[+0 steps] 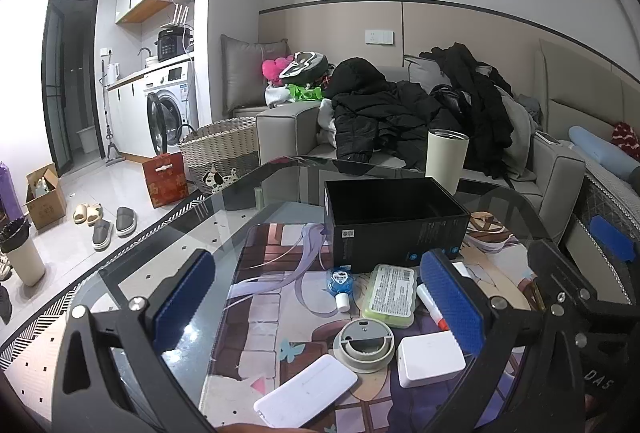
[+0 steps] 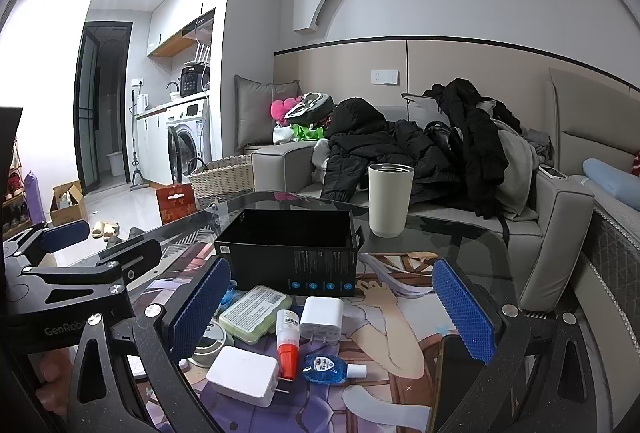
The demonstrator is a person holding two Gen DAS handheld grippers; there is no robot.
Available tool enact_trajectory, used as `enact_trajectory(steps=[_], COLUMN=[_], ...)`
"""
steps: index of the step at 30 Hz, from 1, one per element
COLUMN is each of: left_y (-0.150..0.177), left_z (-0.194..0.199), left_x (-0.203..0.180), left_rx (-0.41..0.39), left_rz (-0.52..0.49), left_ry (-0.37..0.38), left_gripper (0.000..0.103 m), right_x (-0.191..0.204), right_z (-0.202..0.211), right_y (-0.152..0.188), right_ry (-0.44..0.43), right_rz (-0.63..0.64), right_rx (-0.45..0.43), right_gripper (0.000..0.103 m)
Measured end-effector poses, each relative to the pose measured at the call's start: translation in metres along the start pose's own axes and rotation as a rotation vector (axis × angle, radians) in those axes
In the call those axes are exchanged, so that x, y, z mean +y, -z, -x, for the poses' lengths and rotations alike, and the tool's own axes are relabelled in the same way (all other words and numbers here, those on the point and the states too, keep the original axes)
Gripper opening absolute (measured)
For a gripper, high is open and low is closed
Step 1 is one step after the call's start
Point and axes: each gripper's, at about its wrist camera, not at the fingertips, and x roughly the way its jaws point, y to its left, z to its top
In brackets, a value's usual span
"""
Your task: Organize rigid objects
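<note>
Both tongs, the left gripper [image 1: 320,301] and the right gripper [image 2: 344,309], hang wide open above small hard items lying before the empty black box [image 2: 288,253]; the white charger [image 2: 322,317] looks light, stiff and smooth, best pinched across its flat sides.

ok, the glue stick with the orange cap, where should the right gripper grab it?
Judging from the right wrist view, the glue stick lies flat, orange cap toward the camera, with chargers close on both sides. The right gripper is open above it. Come straight down and close across the white barrel just above the cap, where its round sides look free; that gap seems tight.
</note>
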Motion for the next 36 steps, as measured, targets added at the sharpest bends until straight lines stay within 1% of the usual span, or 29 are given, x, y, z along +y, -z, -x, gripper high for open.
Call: enact_trajectory(steps=[6,11,15,17,19,21,22,24,25,27,29,31,33,36], left_y=[-0.002,-0.005,-0.007,-0.011,-0.015,-0.018,-0.019,-0.019,-0.018,-0.014,-0.008,-0.002,0.003,0.012], left_z=[0.001,0.0,-0.003,-0.006,-0.009,-0.015,-0.019,-0.027,-0.031,-0.04,-0.044,-0.046,-0.048,-0.056], left_x=[-0.001,0.002,0.003,0.004,0.007,0.011,0.013,0.018,0.018,0.014,0.013,0.013,0.013,0.013], left_rx=[-0.005,0.009,0.02,0.035,0.053,0.085,0.105,0.163,0.195,0.262,0.295,0.318,0.342,0.417], left_rz=[0.01,0.01,-0.01,-0.019,-0.03,-0.049,-0.048,-0.047,-0.062,-0.146,-0.192,-0.217,-0.225,-0.238], left_ry=[0.002,0.003,0.009,0.023,0.021,0.023,0.028,0.041,0.047,0.061,0.064,0.06,0.054,0.097], left_gripper=[0.103,0.103,0.103,0.103,0.103,0.103,0.103,0.103,0.103,0.103,0.103,0.103,0.103,0.103], right_x=[-0.002,-0.002,-0.003,-0.003,-0.003,-0.002,-0.003,-0.006,-0.006,-0.007,-0.007,-0.006,-0.004,0.003], right_z=[-0.001,-0.001,-0.003,-0.005,-0.012,-0.025,-0.029,-0.037,-0.04,-0.047,-0.054,-0.059,-0.065,-0.073], right_y=[-0.002,-0.003,-0.005,-0.008,-0.012,-0.016,-0.016,-0.018,-0.019,-0.021,-0.023,-0.022,-0.021,-0.014], right_ry=[0.004,0.002,-0.014,-0.034,-0.06,-0.133,-0.161,-0.176,-0.179,-0.191,-0.216,-0.231,-0.227,-0.232], right_rz=[-0.01,-0.01,-0.008,0.001,0.018,0.032,0.024,0.012,0.014,0.04,0.07,0.088,0.097,0.101], right_rx=[-0.003,-0.002,0.003,0.018,0.061,0.154,0.183,0.233,0.245,0.271,0.29,0.31,0.329,0.379], right_gripper=[0.103,0.103,0.103,0.103,0.103,0.103,0.103,0.103,0.103,0.103,0.103,0.103,0.103,0.103])
